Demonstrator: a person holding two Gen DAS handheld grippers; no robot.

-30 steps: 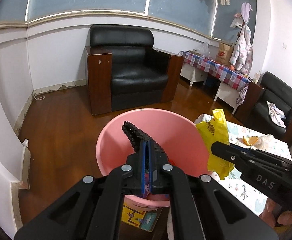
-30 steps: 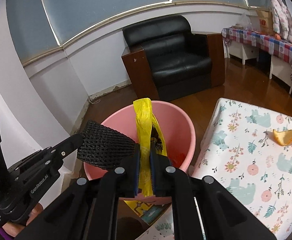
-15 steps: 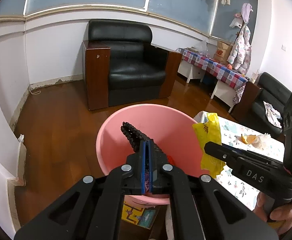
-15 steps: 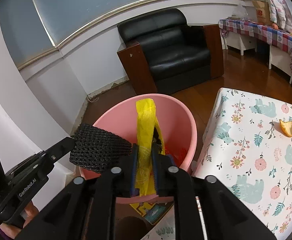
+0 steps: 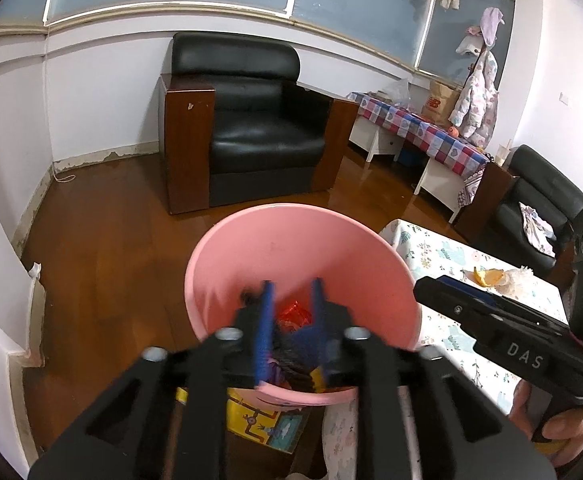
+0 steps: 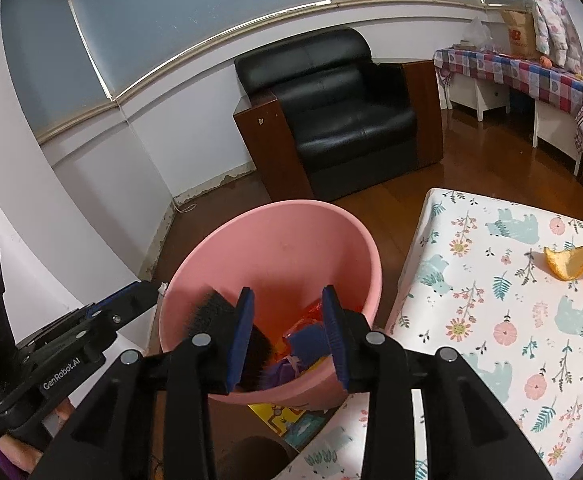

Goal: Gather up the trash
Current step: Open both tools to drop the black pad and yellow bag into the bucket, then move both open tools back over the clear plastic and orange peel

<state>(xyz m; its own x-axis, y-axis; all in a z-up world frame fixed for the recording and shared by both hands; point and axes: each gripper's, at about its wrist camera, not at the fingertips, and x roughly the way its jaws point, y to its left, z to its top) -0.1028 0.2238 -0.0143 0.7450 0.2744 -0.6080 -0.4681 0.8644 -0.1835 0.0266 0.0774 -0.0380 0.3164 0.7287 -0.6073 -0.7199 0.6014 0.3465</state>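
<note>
A pink bin (image 5: pixel 291 256) (image 6: pixel 283 248) stands on the floor beside the flower-print table (image 6: pixel 491 320). My left gripper (image 5: pixel 292 314) hovers over the bin, its jaws opening with nothing pressed between the pads. A black mesh piece (image 6: pixel 211 314), blurred, lies free inside the bin. My right gripper (image 6: pixel 289 326) also hovers over the bin with jaws opening and nothing held. Red, blue and purple scraps (image 6: pixel 307 340) lie at the bin's bottom. An orange peel (image 6: pixel 567 262) (image 5: pixel 487 276) and a crumpled clear wrapper (image 5: pixel 519 278) lie on the table.
A black leather armchair (image 5: pixel 259 136) stands against the far wall on the wooden floor. A colourful printed box (image 5: pixel 267 424) sits under the bin's near side. A checked-cloth table (image 5: pixel 423 132) and a dark sofa (image 5: pixel 539 200) are at the right. A hand (image 5: pixel 559 436) grips the right tool.
Both grippers went from shut to open. The black mesh piece left the left jaws and the yellow bag left the right jaws; both dropped into the pink bin.
</note>
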